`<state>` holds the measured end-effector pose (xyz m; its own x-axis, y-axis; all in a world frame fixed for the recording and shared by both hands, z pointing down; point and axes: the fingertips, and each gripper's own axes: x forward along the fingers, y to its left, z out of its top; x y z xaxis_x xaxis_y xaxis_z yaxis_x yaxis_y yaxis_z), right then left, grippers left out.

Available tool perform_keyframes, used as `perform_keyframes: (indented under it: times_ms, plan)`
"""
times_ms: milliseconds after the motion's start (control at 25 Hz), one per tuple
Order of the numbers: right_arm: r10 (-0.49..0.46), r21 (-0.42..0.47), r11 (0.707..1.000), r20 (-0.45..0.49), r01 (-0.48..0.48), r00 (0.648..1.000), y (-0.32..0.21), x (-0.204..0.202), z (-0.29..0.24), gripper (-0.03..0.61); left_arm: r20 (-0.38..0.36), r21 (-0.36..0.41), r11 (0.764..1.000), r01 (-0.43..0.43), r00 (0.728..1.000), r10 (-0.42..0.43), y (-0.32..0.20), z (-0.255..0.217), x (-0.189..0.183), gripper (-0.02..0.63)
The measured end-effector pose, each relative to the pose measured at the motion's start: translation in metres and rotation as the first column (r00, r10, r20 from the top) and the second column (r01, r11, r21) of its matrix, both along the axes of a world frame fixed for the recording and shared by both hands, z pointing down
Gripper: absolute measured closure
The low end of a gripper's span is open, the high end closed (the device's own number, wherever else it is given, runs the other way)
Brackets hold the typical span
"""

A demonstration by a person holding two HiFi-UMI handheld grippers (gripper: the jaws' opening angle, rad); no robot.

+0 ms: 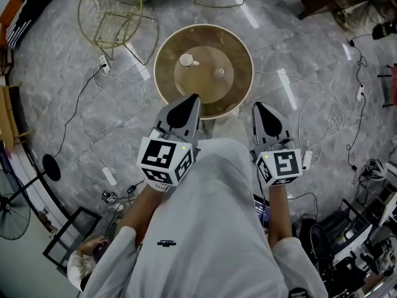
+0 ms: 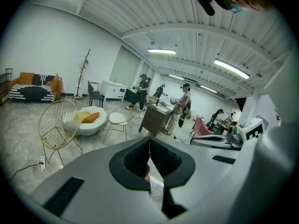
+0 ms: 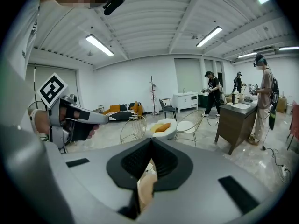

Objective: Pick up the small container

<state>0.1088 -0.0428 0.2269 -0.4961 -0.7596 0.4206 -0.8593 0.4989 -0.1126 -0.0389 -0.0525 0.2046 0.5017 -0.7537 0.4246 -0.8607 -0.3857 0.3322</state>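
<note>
A round wooden table (image 1: 239, 48) stands ahead of me on the marble floor. On it a small white round container (image 1: 186, 59) sits left of centre, and a smaller pale piece (image 1: 219, 72) stands near the middle. My left gripper (image 1: 194, 96) is shut, its tip over the table's near rim. My right gripper (image 1: 255, 105) is shut too, just off the rim at the right. In the left gripper view the jaws of the left gripper (image 2: 149, 140) meet with nothing between them; likewise the right gripper (image 3: 150, 140) in its own view. Both are well short of the container.
A gold wire chair (image 1: 111, 14) stands on the floor far left of the table. Cables and a power strip (image 1: 109, 176) lie around on the floor, and a fan (image 1: 12, 210) stands at lower left. Several people stand by a dark desk (image 3: 236, 120) across the room.
</note>
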Motion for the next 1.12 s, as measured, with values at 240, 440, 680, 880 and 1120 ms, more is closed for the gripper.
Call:
perform_keyframes:
  times_ms: [240, 440, 680, 880, 1120]
  plan:
    - [-0.030, -0.029, 0.999, 0.021, 0.031, 0.999, -0.008, 0.004, 0.024, 0.571, 0.023, -0.026, 1.000, -0.014, 1.000, 0.014, -0.001, 0.017, 0.012, 0.594]
    - [-0.057, -0.040, 0.998, 0.017, 0.058, 0.998, -0.019, 0.002, 0.042, 0.571, 0.042, -0.065, 0.998, -0.014, 0.999, 0.016, -0.009, 0.037, 0.017, 0.594]
    - [-0.097, -0.035, 0.995, 0.017, 0.097, 0.995, -0.036, 0.003, 0.067, 0.571, 0.059, -0.097, 0.995, 0.007, 0.998, -0.001, -0.021, 0.060, 0.024, 0.594]
    - [-0.113, -0.064, 0.991, 0.025, 0.114, 0.993, -0.048, 0.000, 0.096, 0.571, 0.069, -0.126, 0.992, 0.020, 0.998, -0.012, -0.028, 0.079, 0.032, 0.594]
    - [-0.184, -0.081, 0.979, 0.018, 0.185, 0.983, -0.059, -0.005, 0.126, 0.571, 0.082, -0.170, 0.984, 0.051, 0.996, -0.038, -0.027, 0.101, 0.037, 0.594]
